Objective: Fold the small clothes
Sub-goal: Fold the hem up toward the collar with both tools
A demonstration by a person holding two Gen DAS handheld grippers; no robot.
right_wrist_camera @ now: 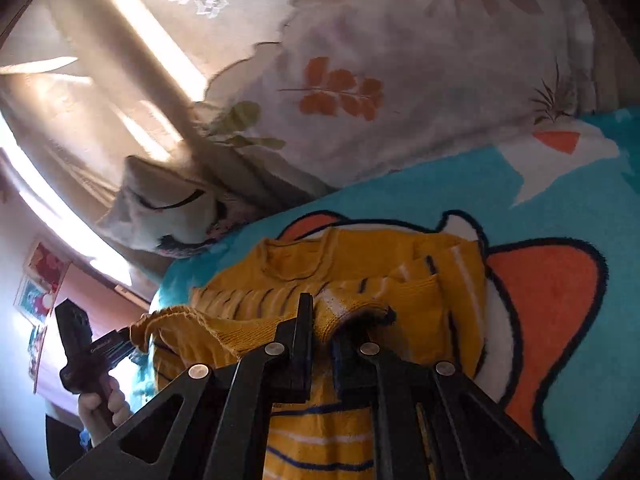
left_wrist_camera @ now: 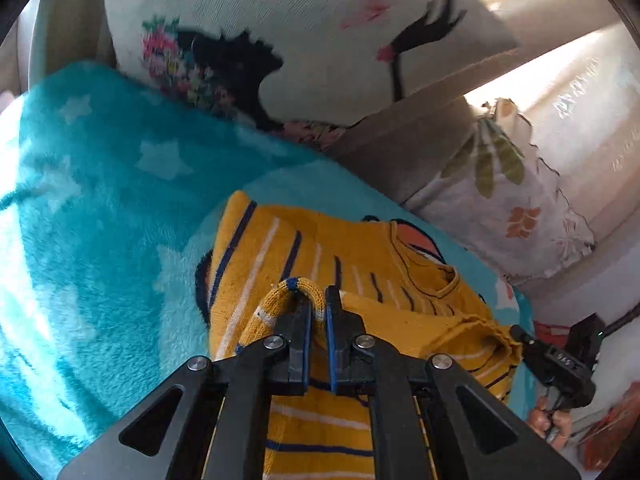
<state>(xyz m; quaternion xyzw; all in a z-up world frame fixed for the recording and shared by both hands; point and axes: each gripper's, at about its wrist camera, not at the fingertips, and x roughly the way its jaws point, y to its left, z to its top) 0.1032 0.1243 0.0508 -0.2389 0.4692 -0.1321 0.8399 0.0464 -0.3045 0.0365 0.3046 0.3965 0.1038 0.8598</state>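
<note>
Your left tool [left_wrist_camera: 318, 312] and right tool [right_wrist_camera: 322, 320] each pinch the near hem of the yellow striped sweater [left_wrist_camera: 352, 256], lifted over the turquoise blanket [left_wrist_camera: 100, 200]. It's light, floppy knit (stretchy too), so keep gripping the corners.
</note>
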